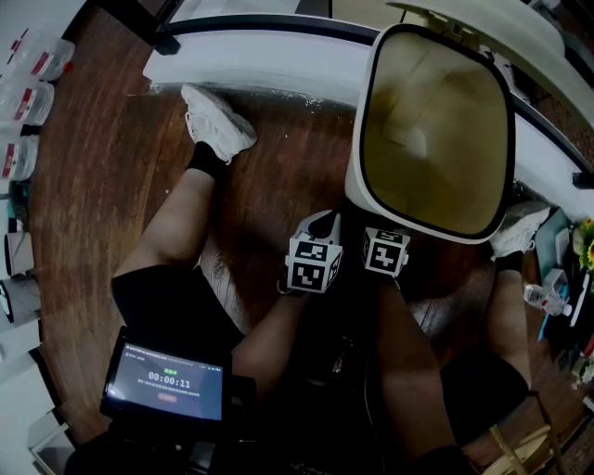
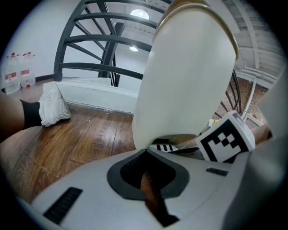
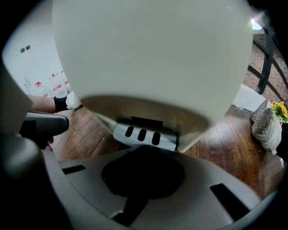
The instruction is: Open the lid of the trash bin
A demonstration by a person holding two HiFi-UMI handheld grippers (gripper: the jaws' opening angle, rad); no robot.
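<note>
The white trash bin (image 1: 357, 139) stands on the wood floor between a seated person's legs. Its lid (image 1: 492, 28) is swung up at the back, so the beige inside shows. My left gripper (image 1: 322, 225) sits low at the bin's front left, jaws together with only a thin slit, holding nothing. My right gripper (image 1: 383, 243) is beside it, tips under the bin's front rim. In the right gripper view the silver slotted pedal (image 3: 142, 134) lies right at the tips of my right gripper (image 3: 143, 155), jaws together. The pedal (image 2: 167, 147) lies just right of my left gripper (image 2: 146, 161).
The person's white shoes (image 1: 215, 121) (image 1: 520, 227) flank the bin. A small screen (image 1: 167, 380) showing a timer sits at the lower left. A white curved base with dark railing (image 1: 260, 56) runs behind the bin. Bottles (image 1: 23, 93) line the far left; flowers (image 1: 585, 241) at right.
</note>
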